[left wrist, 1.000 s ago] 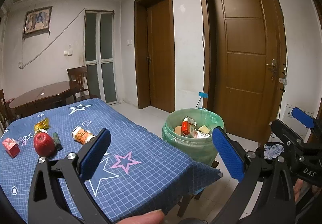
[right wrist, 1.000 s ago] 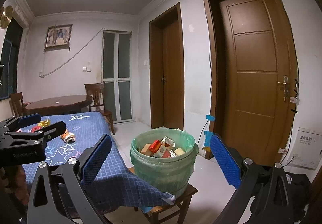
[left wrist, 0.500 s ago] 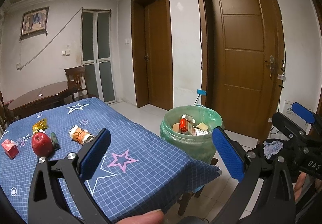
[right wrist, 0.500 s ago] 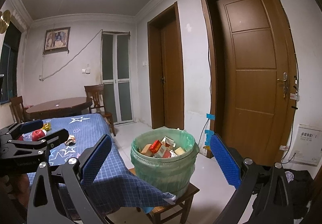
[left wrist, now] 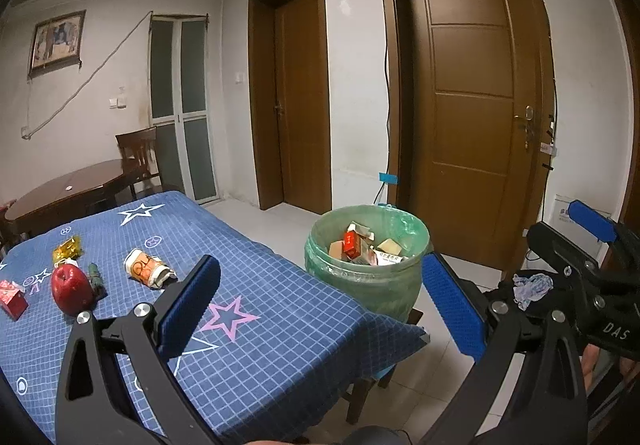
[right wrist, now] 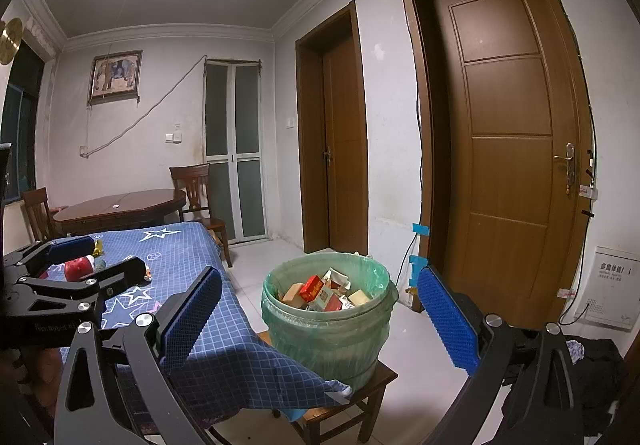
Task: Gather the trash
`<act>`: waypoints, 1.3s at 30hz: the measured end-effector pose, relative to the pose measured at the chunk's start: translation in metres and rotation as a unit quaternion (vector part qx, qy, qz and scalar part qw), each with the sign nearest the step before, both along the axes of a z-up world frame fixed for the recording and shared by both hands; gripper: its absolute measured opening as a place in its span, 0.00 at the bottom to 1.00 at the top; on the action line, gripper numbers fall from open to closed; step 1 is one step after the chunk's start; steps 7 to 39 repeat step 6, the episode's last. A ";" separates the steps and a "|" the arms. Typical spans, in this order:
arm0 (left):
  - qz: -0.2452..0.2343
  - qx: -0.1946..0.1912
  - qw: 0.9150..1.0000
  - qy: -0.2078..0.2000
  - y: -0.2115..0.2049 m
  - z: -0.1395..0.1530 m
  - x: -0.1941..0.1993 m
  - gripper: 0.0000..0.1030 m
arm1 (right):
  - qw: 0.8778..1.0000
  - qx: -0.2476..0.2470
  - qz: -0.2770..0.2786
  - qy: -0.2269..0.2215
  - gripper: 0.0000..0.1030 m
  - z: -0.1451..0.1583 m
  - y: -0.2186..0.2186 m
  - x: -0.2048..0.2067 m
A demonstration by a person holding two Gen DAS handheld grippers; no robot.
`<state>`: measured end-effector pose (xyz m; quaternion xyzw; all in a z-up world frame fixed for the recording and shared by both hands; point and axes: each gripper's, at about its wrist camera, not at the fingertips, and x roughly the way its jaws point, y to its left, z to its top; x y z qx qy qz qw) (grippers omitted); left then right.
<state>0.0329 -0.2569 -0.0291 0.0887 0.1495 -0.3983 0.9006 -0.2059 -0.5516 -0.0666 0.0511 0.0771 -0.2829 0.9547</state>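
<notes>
A green-lined trash bin holding cartons stands on a low stool beside the blue star tablecloth table; it also shows in the right wrist view. On the table lie a crumpled can, a gold wrapper, a small green item, a red apple and a red box. My left gripper is open and empty above the table's near corner. My right gripper is open and empty in front of the bin.
Two brown doors line the wall behind the bin. A round wooden table with chairs stands at the back. Dark clothes lie on the floor at right. The bin's stool touches the tablecloth corner.
Both grippers stayed open. The left view has drifted slightly, the bin and table items shifting a little left. The left gripper has moved further over the table in the right view.
</notes>
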 end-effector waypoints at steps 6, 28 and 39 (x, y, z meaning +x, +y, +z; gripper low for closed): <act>-0.001 0.009 1.000 -0.003 -0.003 -0.002 -0.001 0.95 | 1.000 0.002 0.000 0.000 0.95 0.000 -0.001 0.000; -0.001 0.009 1.000 -0.003 -0.003 -0.002 -0.001 0.95 | 1.000 0.002 0.000 0.000 0.95 0.000 -0.001 0.000; -0.001 0.009 1.000 -0.003 -0.003 -0.002 -0.001 0.95 | 1.000 0.002 0.000 0.000 0.95 0.000 -0.001 0.000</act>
